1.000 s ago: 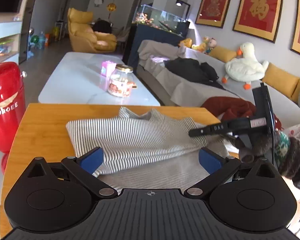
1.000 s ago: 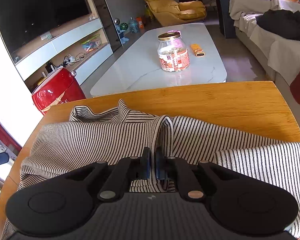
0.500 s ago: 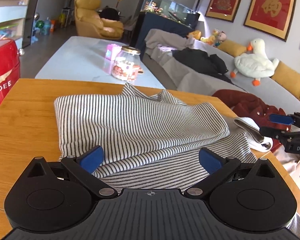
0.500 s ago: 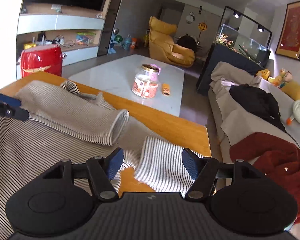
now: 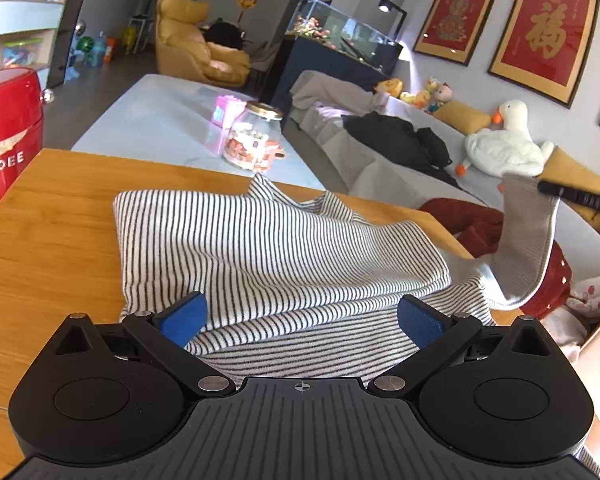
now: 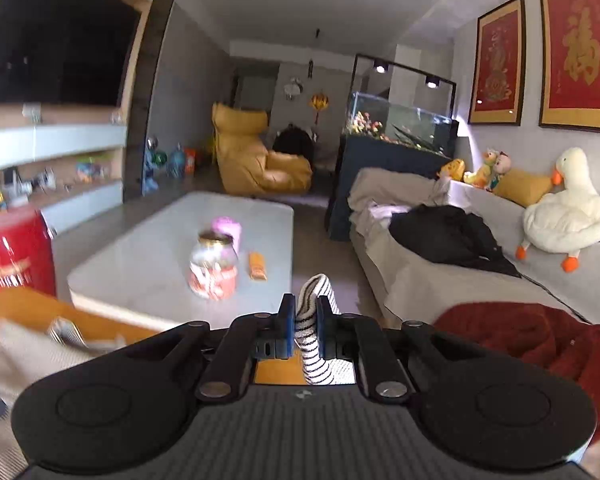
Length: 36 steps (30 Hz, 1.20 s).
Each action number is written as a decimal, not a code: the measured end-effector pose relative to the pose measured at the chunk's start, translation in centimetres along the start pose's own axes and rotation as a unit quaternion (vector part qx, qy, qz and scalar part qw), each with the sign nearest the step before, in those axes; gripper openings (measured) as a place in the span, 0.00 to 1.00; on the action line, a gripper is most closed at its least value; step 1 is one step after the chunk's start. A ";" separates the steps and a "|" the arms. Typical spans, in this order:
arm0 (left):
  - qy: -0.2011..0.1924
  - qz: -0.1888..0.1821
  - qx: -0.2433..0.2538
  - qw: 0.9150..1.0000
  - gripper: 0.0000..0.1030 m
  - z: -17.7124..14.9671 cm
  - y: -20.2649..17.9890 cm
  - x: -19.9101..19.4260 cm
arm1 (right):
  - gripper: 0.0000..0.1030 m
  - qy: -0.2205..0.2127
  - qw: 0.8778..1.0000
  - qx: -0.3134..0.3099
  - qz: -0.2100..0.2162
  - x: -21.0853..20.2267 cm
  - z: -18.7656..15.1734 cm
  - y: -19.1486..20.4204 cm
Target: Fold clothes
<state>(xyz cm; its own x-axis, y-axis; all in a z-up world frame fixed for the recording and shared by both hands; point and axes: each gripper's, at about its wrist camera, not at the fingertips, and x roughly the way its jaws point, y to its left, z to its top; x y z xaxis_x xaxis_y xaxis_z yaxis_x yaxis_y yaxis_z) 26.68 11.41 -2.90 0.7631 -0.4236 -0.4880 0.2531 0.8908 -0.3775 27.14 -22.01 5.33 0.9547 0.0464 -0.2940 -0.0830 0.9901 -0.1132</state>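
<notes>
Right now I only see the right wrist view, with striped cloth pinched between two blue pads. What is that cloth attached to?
Observer: It is a sleeve of a striped shirt lying on the wooden table. The right gripper holds it raised at the table's right side.
Operator: Is the other gripper holding anything?
Observer: No. The left gripper is open, above the shirt's near edge.
Operator: Is the shirt flat?
Observer: Partly folded: one striped layer lies over another.

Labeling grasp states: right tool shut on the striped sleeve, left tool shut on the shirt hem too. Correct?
Half right. The right tool is shut on the striped sleeve, but the left wrist view shows the left tool open, pads wide apart over the shirt, gripping nothing.
</notes>
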 end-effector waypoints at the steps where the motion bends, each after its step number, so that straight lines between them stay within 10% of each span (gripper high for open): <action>1: -0.001 -0.001 -0.005 1.000 1.00 -0.1 0.0 -0.6 | 0.09 -0.012 1.000 0.009 0.021 -0.5 1.5 0.4; 9: -0.012 -0.012 -0.042 0.999 1.00 -0.7 0.1 -5.3 | 0.09 -0.036 0.975 0.000 0.219 -0.7 7.9 10.1; 21: -0.008 0.020 -0.062 0.998 1.00 -2.2 2.5 -9.7 | 0.11 0.075 0.931 0.004 0.357 4.0 1.8 22.8; 25: -0.003 0.014 -0.064 0.998 1.00 -1.8 2.4 -8.9 | 0.24 0.082 0.929 0.042 0.360 3.8 1.4 21.0; 27: -0.004 0.006 -0.067 0.998 1.00 -1.4 2.4 -8.5 | 0.48 0.073 0.937 0.045 0.338 3.1 0.4 19.0; 36: -0.011 -0.010 -0.110 0.994 1.00 1.2 3.3 -5.2 | 0.93 0.093 0.975 0.022 0.201 -0.8 -8.1 9.4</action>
<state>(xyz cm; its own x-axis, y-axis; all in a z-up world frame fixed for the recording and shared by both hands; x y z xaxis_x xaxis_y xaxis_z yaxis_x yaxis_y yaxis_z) 24.25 16.79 -0.62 0.7730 -0.4342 -0.4626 0.1334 0.8241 -0.5506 23.27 -13.81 -3.14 0.7783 0.4115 -0.4742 -0.4236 0.9016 0.0871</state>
